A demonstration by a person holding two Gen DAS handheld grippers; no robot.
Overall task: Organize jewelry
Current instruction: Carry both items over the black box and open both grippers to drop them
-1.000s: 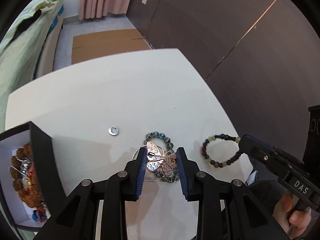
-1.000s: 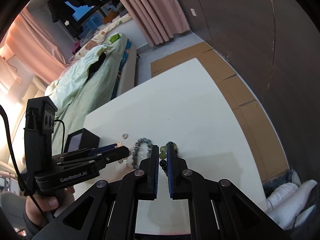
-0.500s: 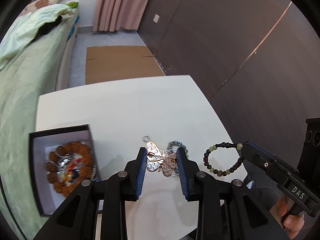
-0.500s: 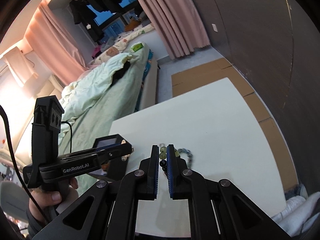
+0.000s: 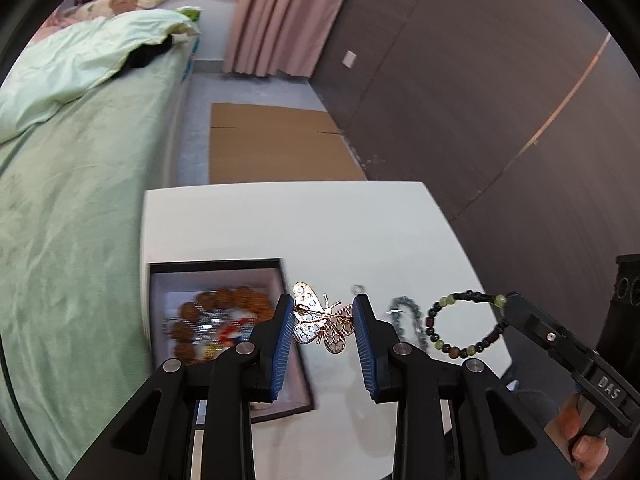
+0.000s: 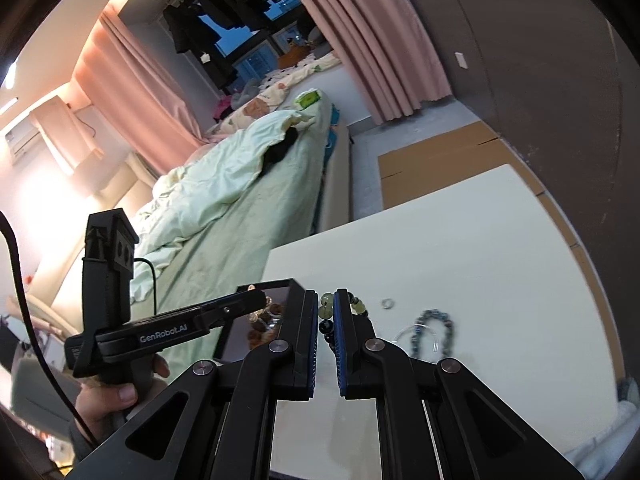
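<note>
While tilted downward, left tool (image 5: 323, 322) pinching butterfly brooch (image 5: 320, 320), right tool (image 6: 327, 320) gripping beaded bracelet (image 5: 464, 326).

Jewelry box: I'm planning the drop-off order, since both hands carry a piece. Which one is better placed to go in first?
Left. The left gripper, holding the butterfly brooch, hangs right at the jewelry box edge. The right gripper, with its beaded bracelet, sits farther from the box.

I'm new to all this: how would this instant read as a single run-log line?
left gripper: shut on butterfly brooch | right gripper: shut on beaded bracelet | both above white table | jewelry box: open, holds bracelets
</note>
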